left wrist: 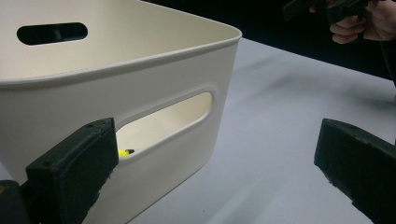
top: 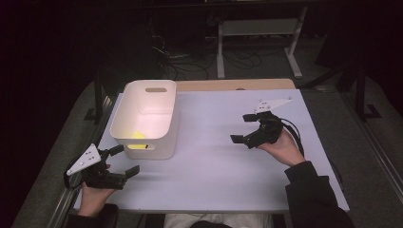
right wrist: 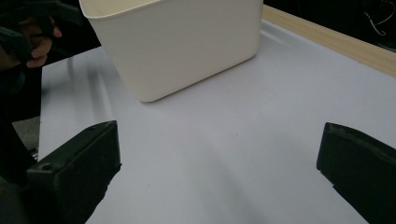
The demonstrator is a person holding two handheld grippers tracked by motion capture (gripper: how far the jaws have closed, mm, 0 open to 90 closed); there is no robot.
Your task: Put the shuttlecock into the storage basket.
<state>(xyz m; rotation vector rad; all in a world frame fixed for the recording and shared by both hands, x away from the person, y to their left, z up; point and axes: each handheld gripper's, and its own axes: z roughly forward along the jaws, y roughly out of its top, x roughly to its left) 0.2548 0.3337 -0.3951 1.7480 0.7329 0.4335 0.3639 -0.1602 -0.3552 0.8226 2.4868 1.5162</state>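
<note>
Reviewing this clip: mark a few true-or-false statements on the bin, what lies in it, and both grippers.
1. The white bin stands upright on the table. True.
2. A yellow thing lies inside the bin. True.
3. The left gripper is shut on the bin's rim. False: its jaws are open and apart from the bin.
4. The right gripper holds a yellow thing. False: it is open and empty.

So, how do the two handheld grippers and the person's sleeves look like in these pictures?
Both grippers are black, each with two blocky, flat-faced jaws. The left gripper and the right gripper each carry a pale grey three-cornered plate on top, marked with small dark dots. A black cable loops from the right gripper past the hand. The person wears dark sleeves.
</note>
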